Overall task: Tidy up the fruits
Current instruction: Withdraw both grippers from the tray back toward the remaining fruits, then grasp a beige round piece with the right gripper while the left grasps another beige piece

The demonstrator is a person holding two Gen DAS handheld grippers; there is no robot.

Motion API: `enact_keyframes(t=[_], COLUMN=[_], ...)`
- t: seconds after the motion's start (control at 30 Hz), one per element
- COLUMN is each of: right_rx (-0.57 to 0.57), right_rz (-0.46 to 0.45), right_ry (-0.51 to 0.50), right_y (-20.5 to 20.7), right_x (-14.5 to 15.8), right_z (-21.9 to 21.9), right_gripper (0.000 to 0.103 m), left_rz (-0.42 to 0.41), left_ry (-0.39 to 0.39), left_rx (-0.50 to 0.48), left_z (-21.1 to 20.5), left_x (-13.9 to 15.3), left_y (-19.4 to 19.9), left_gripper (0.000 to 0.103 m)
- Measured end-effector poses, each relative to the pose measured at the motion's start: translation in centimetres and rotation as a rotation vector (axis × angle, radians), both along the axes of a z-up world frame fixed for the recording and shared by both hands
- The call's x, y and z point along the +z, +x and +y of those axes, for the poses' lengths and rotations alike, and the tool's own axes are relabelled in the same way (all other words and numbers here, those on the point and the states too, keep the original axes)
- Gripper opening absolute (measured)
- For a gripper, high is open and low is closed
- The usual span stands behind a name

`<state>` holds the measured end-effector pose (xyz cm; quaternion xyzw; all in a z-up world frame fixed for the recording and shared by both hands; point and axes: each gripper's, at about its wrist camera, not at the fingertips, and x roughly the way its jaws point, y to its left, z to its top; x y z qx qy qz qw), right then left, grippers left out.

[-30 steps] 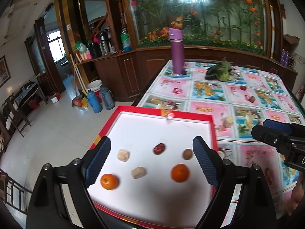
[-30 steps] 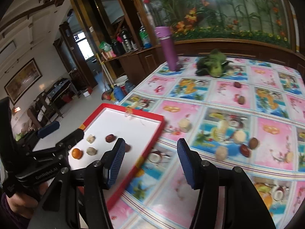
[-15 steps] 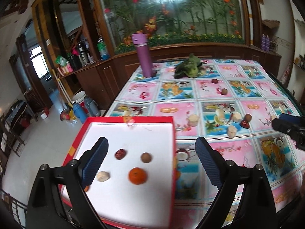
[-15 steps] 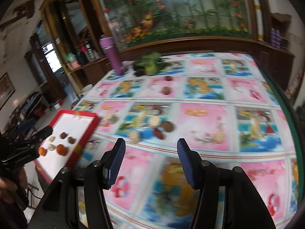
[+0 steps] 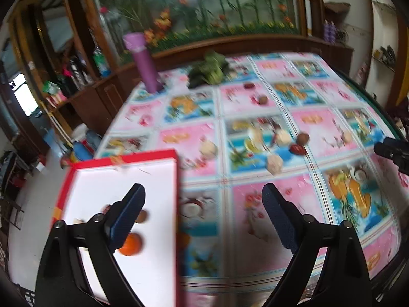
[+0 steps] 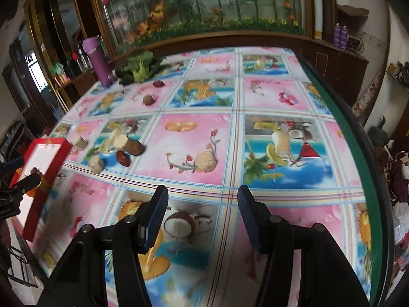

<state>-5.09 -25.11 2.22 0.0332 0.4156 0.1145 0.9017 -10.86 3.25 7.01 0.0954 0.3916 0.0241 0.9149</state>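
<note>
1. Loose fruits cluster right of the red-rimmed tray [image 5: 122, 158]: a red date [image 6: 123, 158], a brown nut [image 6: 134, 147], pale pieces [image 6: 96, 164]; an orange [image 5: 131, 244] lies in the tray.
2. The left gripper [image 5: 203, 220] hangs over the tray's right edge, jaws wide apart, empty.
3. The right gripper [image 6: 203, 217], likewise spread and empty, hovers farther right of the tray over the fruit-print tablecloth [image 6: 268, 102].

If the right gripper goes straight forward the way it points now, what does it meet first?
Probably the patterned plastic tablecloth itself: the open right gripper holds nothing and tilts down at bare cloth. The nearest thing further along is the pale round fruit, though depth is unclear.
</note>
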Motion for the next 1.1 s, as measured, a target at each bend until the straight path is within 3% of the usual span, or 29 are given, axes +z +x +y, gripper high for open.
enact_keyframes(t=[0.23, 0.47, 0.7, 0.87, 1.1], right_rx=[-0.032, -0.047, -0.040, -0.045, -0.064], right_rz=[0.017, 0.018, 0.033, 0.024, 0.006], right_ry=[-0.051, -0.024, -0.012, -0.033, -0.076], right_y=[3.7, 3.9, 4.2, 4.5, 4.6], right_x=[-1.6, -2.0, -2.3, -2.3, -2.4], right_z=[1.9, 1.4, 1.3, 1.6, 1.8], right_gripper=[0.056, 0.056, 0.056, 0.049, 0.025], left_rz=[0.084, 0.157, 0.182, 0.210, 0.210], left_ry=[-0.028, -0.098, -0.088, -0.115, -0.171], left_rx=[-0.053, -0.106, -0.130, -0.141, -0.164], left_z=[-0.3, -1.5, -4.4, -4.4, -4.3], left_x=[-1.4, -2.7, -5.1, -6.5, -7.1], left_y=[2.0, 4.9, 8.0, 9.2, 9.7], left_gripper=[0.093, 0.093, 0.091, 0.071, 0.056])
